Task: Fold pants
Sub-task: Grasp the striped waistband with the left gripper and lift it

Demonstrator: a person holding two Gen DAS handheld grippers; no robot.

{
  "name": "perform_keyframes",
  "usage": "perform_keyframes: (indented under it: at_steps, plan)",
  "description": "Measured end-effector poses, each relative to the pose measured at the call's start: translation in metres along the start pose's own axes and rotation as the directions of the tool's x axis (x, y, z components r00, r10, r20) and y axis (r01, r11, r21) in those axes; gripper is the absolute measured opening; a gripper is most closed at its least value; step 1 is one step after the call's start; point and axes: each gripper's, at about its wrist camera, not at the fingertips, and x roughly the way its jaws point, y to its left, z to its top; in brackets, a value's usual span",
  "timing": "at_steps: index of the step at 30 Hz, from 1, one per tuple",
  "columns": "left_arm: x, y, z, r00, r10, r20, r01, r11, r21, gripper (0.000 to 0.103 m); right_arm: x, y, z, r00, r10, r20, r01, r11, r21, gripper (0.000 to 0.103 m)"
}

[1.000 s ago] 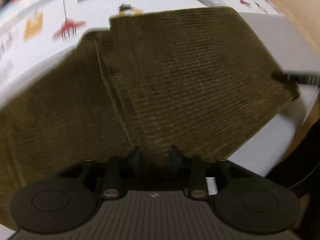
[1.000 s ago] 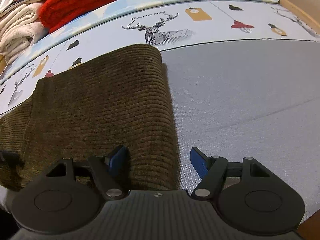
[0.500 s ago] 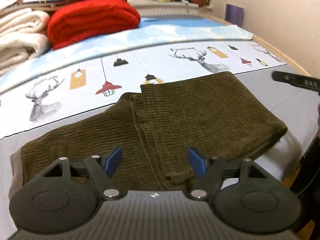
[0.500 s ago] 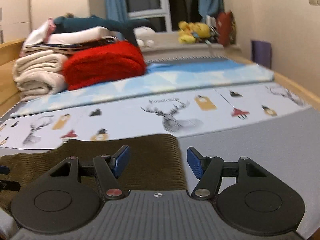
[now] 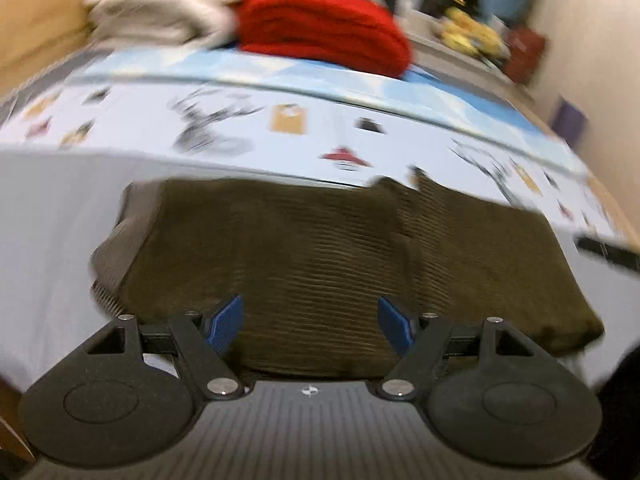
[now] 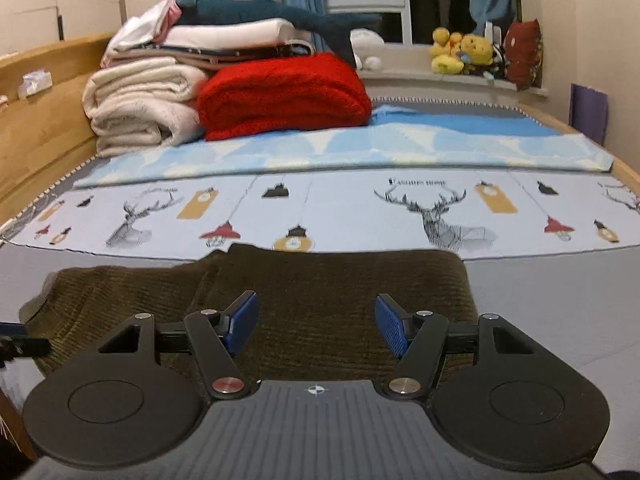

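Olive-brown corduroy pants [image 5: 340, 256] lie folded flat on the grey bed sheet [image 5: 52, 216], blurred in the left wrist view. My left gripper [image 5: 310, 316] hovers over their near edge, open, blue pads apart with nothing between them. A black part of the other gripper [image 5: 608, 254] pokes in at the right edge. In the right wrist view the pants [image 6: 320, 280] stretch across the foreground. My right gripper [image 6: 316, 316] stands open above them and holds nothing. A black piece of the left gripper [image 6: 20, 346] shows at the far left.
A red blanket [image 6: 284, 92] and cream folded blankets [image 6: 140, 108] are stacked at the back of the bed. A deer-print sheet [image 6: 340, 216] lies behind the pants. A wooden bed frame [image 6: 40, 120] runs along the left; plush toys [image 6: 464, 52] sit on the window sill.
The left gripper went from shut on the pants to open, let them go, then rose and swung left. The right gripper lifted and drew back, so the folded pants now fill its foreground.
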Motion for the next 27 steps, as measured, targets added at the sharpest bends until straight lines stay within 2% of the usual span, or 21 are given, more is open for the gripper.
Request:
perform_keyframes:
  at_steps: [2, 5, 8, 11, 13, 15, 18, 19, 20, 23, 24, 25, 27]
  plan:
    - [0.01, 0.029, 0.003, 0.998, 0.044, -0.042, -0.049, 0.992, -0.12, 0.079, 0.009, 0.002, -0.002, 1.0, -0.006, -0.019, 0.006, 1.0, 0.005, 0.066]
    - [0.02, 0.072, 0.009, 0.994, 0.08, -0.069, -0.098, 0.945, -0.312, 0.079, 0.023, 0.005, -0.007, 0.999, -0.007, -0.047, 0.007, 1.0, 0.005, 0.066]
    - [0.028, 0.109, 0.007, 0.988, 0.109, -0.112, -0.149, 0.871, -0.468, 0.079, 0.036, 0.005, -0.013, 0.996, 0.002, -0.085, -0.001, 1.0, 0.008, 0.066]
    - [0.042, 0.136, 0.005, 0.983, 0.094, -0.159, -0.17, 0.796, -0.58, 0.079, 0.045, 0.005, -0.018, 0.992, 0.021, -0.124, -0.021, 1.0, 0.001, 0.066]
    - [0.05, 0.144, 0.001, 0.981, 0.075, -0.18, -0.172, 0.768, -0.616, 0.081, 0.052, 0.005, -0.023, 0.987, 0.021, -0.161, -0.023, 1.0, -0.008, 0.066]
    - [0.055, 0.142, 0.003, 0.983, 0.079, -0.167, -0.166, 0.777, -0.607, 0.086, 0.06, 0.002, -0.028, 0.977, 0.019, -0.21, -0.022, 1.0, -0.01, 0.066]
    - [0.062, 0.134, 0.007, 0.982, 0.106, -0.159, -0.179, 0.8, -0.573, 0.085, 0.074, -0.004, -0.037, 0.951, 0.011, -0.308, -0.017, 1.0, -0.017, 0.066]
    - [0.062, 0.13, 0.006, 0.981, 0.118, -0.155, -0.185, 0.814, -0.551, 0.071, 0.079, -0.006, -0.041, 0.939, -0.006, -0.345, -0.005, 0.999, -0.031, 0.066]
    - [0.063, 0.125, 0.007, 0.979, 0.129, -0.157, -0.193, 0.826, -0.53, 0.065, 0.082, -0.006, -0.045, 0.928, -0.021, -0.372, 0.001, 0.999, -0.052, 0.066]
    - [0.056, 0.117, 0.008, 0.977, 0.167, -0.131, -0.211, 0.844, -0.494, 0.037, 0.079, -0.005, -0.047, 0.93, -0.014, -0.367, -0.017, 0.997, -0.081, 0.066]
    - [0.049, 0.11, 0.012, 0.976, 0.191, -0.105, -0.218, 0.862, -0.458, 0.027, 0.077, -0.006, -0.046, 0.932, -0.007, -0.363, -0.023, 0.997, -0.078, 0.065]
    - [0.043, 0.1, 0.016, 0.974, 0.212, -0.077, -0.224, 0.883, -0.413, 0.02, 0.075, -0.008, -0.045, 0.933, -0.002, -0.36, -0.026, 0.997, -0.072, 0.065]
    - [0.027, 0.064, 0.029, 0.964, 0.263, 0.022, -0.25, 0.937, -0.244, 0.017, 0.068, -0.014, -0.041, 0.941, 0.007, -0.339, -0.025, 0.998, -0.05, 0.065]
